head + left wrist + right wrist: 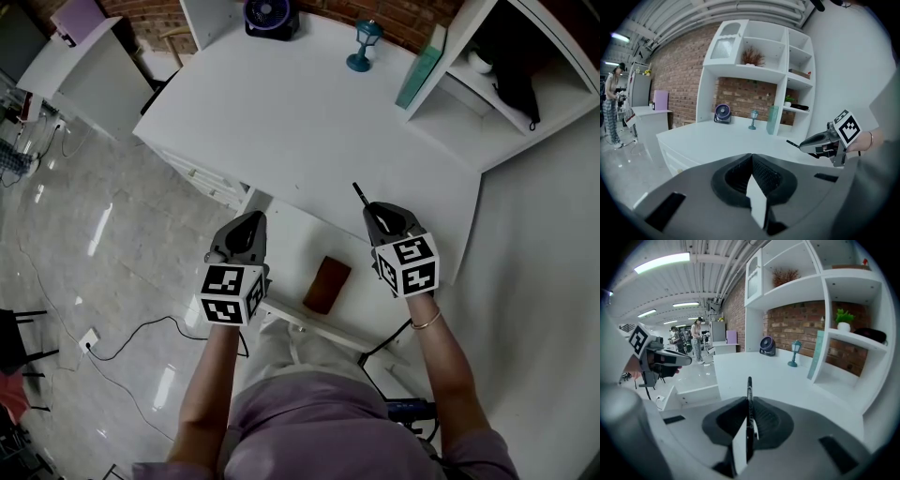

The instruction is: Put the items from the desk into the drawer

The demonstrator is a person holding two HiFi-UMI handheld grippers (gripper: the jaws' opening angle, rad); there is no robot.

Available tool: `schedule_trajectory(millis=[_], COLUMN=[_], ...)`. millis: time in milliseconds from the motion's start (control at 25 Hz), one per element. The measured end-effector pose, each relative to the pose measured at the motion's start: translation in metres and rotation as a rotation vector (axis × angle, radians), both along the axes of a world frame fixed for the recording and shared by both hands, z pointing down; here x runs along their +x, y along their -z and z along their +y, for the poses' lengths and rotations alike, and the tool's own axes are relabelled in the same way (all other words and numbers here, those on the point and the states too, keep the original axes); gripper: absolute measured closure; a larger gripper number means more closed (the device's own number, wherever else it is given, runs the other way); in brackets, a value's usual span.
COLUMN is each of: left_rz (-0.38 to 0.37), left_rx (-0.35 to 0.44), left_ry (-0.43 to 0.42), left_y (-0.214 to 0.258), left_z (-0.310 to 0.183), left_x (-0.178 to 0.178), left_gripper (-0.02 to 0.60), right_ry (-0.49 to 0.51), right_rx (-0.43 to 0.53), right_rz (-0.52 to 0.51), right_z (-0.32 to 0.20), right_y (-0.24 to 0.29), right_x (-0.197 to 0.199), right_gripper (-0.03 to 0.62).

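My right gripper (378,211) is shut on a thin black pen (358,193), which sticks up and forward from between the jaws (749,390). It hovers over the white desk's (309,122) near edge, right of the open drawer (281,234). A brown flat case (326,284) lies inside the drawer. My left gripper (246,220) is over the drawer's left end, its jaws closed together with nothing between them (751,161). A small blue lamp (364,45), a dark fan (272,14) and a teal book (420,67) stand at the back of the desk.
A white shelf unit (506,84) rises at the desk's right side, with dark things in its cubby. Another white table (84,66) stands to the left. Cables and a socket (89,339) lie on the glossy floor. A person stands far off (611,108).
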State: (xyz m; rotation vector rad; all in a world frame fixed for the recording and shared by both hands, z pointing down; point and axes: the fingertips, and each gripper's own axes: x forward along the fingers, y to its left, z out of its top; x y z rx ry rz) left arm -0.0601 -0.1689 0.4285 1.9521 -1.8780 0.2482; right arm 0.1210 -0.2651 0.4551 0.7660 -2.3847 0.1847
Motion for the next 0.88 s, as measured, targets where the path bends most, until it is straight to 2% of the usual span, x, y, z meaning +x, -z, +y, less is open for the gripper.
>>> schedule_trajectory(millis=[520, 880], left_rz=[-0.009, -0.01], left_rx=[0.005, 0.003], left_ry=[0.063, 0.113], left_y=[0.004, 0.001], left_z=[0.037, 0.063], left_x=[-0.041, -0.07], left_gripper=[0.583, 0.583], right_ry=[0.096, 0.177], right_rx=[-0.006, -0.032], right_rz=[-0.044, -0.039], right_z=[0.045, 0.079], right_y=[0.01, -0.005], right_x=[-0.06, -0.1], right_gripper=[0.549, 0.549])
